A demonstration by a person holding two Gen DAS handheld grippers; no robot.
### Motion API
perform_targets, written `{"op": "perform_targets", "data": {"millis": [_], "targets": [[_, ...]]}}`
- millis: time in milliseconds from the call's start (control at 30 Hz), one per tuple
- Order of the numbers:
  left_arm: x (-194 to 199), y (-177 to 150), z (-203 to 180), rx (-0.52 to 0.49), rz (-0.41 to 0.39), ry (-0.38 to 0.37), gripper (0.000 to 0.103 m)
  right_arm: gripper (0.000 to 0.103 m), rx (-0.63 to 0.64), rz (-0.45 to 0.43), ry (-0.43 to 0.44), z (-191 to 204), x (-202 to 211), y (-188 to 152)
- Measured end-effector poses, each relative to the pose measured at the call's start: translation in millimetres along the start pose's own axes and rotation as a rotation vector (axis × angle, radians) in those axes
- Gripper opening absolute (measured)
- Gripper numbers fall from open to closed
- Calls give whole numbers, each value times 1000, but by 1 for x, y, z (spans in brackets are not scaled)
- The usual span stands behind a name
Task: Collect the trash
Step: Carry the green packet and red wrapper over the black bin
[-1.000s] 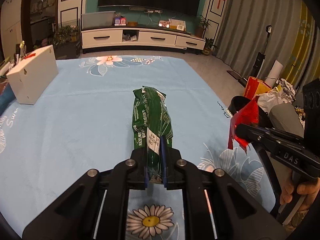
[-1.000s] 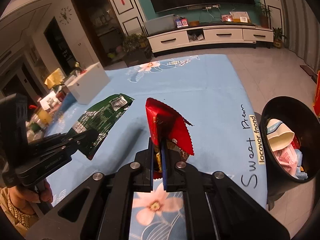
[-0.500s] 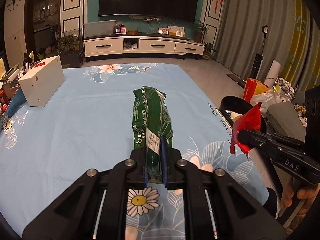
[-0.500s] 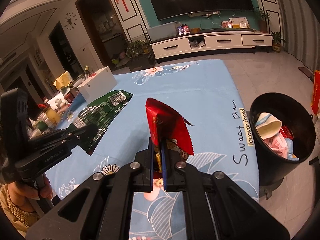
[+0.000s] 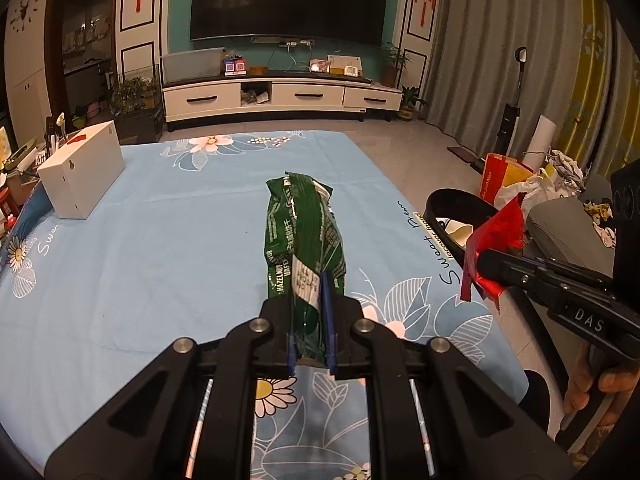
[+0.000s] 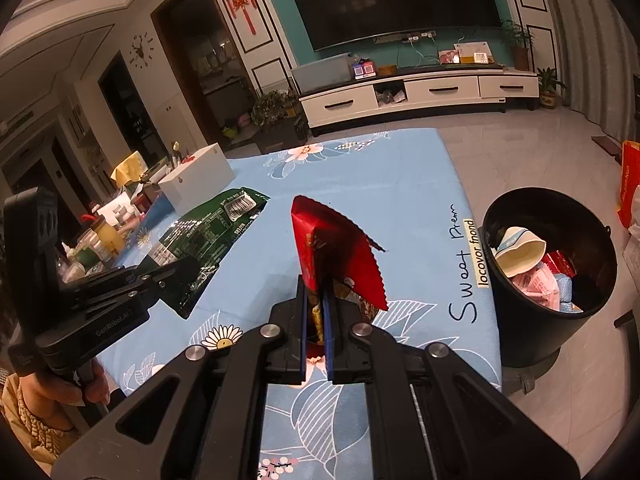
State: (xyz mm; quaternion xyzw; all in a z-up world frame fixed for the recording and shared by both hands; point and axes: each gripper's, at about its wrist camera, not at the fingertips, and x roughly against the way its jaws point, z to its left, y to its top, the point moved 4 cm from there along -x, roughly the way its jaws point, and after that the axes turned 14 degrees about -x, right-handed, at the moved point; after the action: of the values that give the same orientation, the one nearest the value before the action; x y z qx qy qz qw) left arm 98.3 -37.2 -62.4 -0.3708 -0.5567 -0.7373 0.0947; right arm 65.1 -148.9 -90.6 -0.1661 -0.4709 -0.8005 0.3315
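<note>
Green wafer wrapper (image 5: 304,236): clamped at its near end by the left gripper (image 5: 310,320), held clear above the blue floral tabletop (image 5: 160,248). Red snack wrapper (image 6: 332,248): pinched upright in the closed right gripper (image 6: 316,312), near the tabletop's right edge. Black trash bin (image 6: 548,216): placed on the floor beside that edge, already loaded with paper scraps. White box (image 5: 82,170): set at the tabletop's far left.

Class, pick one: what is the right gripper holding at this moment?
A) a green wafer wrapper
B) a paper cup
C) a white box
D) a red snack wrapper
D: the right gripper is shut on the red snack wrapper, which stands up from between its pads; the green wafer wrapper is in the left gripper.
</note>
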Motion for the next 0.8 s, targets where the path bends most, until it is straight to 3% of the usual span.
{"op": "perform_targets", "data": {"millis": [800], "targets": [[-15, 34, -39, -97, -27, -28, 12, 7, -100, -107, -31, -57, 33, 20]]}}
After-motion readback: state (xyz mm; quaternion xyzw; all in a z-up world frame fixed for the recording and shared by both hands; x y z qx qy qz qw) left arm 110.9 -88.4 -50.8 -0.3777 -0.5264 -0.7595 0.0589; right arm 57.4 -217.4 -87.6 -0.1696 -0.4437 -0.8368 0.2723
